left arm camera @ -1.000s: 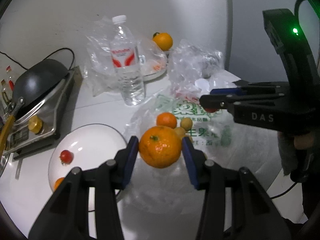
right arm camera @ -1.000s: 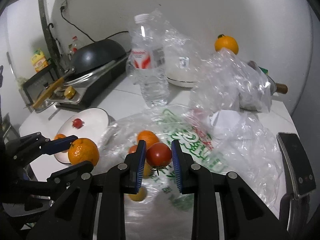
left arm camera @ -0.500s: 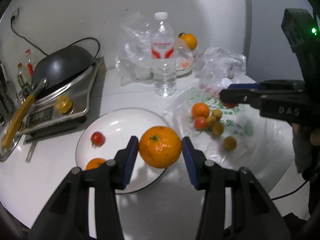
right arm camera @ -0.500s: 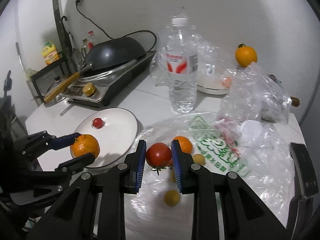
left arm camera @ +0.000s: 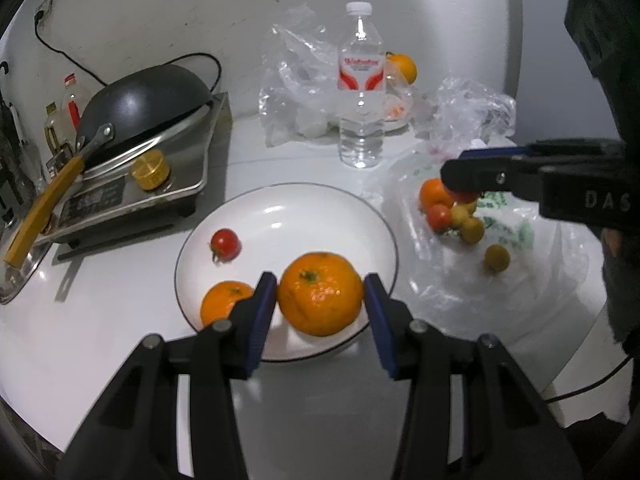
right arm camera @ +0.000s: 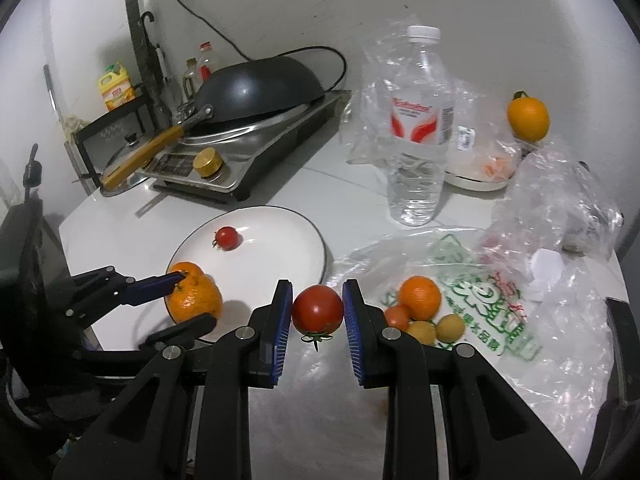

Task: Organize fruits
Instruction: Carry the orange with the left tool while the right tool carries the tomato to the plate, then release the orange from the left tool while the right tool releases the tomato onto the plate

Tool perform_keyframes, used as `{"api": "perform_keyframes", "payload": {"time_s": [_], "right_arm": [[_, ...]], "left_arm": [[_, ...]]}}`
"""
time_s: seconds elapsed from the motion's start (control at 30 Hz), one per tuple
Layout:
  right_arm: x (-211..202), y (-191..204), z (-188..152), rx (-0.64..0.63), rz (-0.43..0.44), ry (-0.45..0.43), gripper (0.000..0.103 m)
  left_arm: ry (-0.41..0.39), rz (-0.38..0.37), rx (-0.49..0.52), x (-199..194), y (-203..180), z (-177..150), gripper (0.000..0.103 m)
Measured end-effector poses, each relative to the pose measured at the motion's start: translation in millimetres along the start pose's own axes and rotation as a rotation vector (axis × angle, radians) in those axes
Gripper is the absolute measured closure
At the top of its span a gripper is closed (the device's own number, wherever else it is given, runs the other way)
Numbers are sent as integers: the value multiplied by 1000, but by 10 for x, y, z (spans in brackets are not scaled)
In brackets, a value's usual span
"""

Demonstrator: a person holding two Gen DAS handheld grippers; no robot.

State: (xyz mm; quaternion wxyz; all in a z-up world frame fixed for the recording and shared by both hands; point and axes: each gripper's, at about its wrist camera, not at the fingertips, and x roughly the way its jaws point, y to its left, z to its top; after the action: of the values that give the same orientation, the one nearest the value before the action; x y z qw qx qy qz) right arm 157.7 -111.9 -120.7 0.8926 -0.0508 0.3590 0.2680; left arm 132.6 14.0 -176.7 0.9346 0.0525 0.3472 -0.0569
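Note:
My left gripper (left arm camera: 320, 300) is shut on a large orange (left arm camera: 320, 294) and holds it over the near rim of the white plate (left arm camera: 304, 216). On the plate lie a small tomato (left arm camera: 225, 243) and a smaller orange (left arm camera: 224, 306). My right gripper (right arm camera: 316, 312) is shut on a red tomato (right arm camera: 317, 309), above the plastic bag's (right arm camera: 472, 300) left edge, right of the plate (right arm camera: 280, 248). On the bag lie an orange (right arm camera: 420, 297), a small tomato (right arm camera: 398, 316) and yellow fruits (right arm camera: 450, 328). The left gripper also shows in the right wrist view (right arm camera: 188, 300).
A water bottle (right arm camera: 418, 128) stands behind the bag. An induction cooker with a black wok (right arm camera: 256, 88) sits at the back left. Crumpled clear bags (right arm camera: 560, 200) and a dish with an orange (right arm camera: 528, 118) lie at the back right. A phone (right arm camera: 624, 332) lies at the right edge.
My left gripper has carried the large orange left and forward, from beside the plate to over its near rim. My right gripper has moved left with the tomato, toward the plate.

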Motion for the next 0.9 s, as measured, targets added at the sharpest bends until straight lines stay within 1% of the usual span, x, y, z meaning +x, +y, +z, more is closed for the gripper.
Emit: {"api": "perform_keyframes", "payload": {"time_s": [0.1,0.4,0.63,0.9], "right_arm": [[23,63,9,-4,19,-3,75],[225,248,28,-43,59,40,75],[463,327,4,-30,87,81,75],[682,395,-12,-33,90,124,75]], "left_arm": [[12,3,9,42,13,-29,57],[27,0,-10,103,65,-93,57],[39,-14,-13,150,89,-99,56],[29,-33,-34,109,143,-85,56]]}}
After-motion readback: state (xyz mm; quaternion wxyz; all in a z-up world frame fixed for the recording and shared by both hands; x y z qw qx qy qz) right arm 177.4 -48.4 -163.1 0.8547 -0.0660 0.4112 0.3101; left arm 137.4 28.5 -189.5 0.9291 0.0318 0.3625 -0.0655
